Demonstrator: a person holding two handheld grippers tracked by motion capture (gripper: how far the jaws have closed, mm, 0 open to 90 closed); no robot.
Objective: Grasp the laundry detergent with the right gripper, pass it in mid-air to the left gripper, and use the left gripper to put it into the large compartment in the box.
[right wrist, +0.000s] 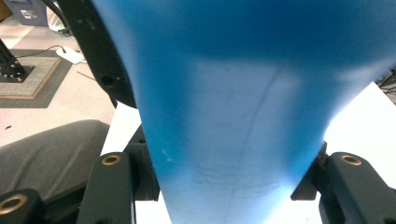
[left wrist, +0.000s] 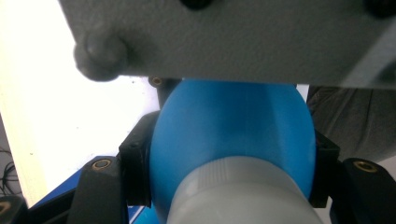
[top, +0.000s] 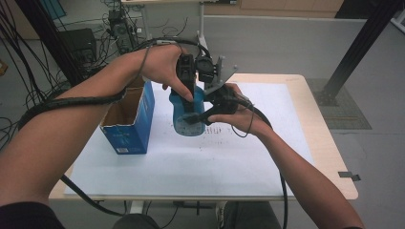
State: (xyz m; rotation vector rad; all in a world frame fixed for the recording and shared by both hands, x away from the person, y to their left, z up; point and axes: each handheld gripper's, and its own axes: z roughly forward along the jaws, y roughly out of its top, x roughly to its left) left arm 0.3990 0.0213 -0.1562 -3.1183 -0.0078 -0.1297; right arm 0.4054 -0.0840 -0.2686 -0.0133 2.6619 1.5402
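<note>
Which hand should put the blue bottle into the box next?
Probably the left. The left gripper clamps the bottle from above, near its pale cap, and sits nearer the open box. The right gripper grips the bottle's other side, farther from the box, so it should let go first.

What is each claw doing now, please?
Left claw: closed on the blue bottle.
Right claw: closed on the same blue bottle.

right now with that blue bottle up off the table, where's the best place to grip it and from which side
Grip the blue bottle across its rounded body, jaws on opposite flanks, as both grippers do. The left gripper clamps the wide part near the grey cap; the right gripper squeezes the tapering body. Probably avoid the slimmer cap.
</note>
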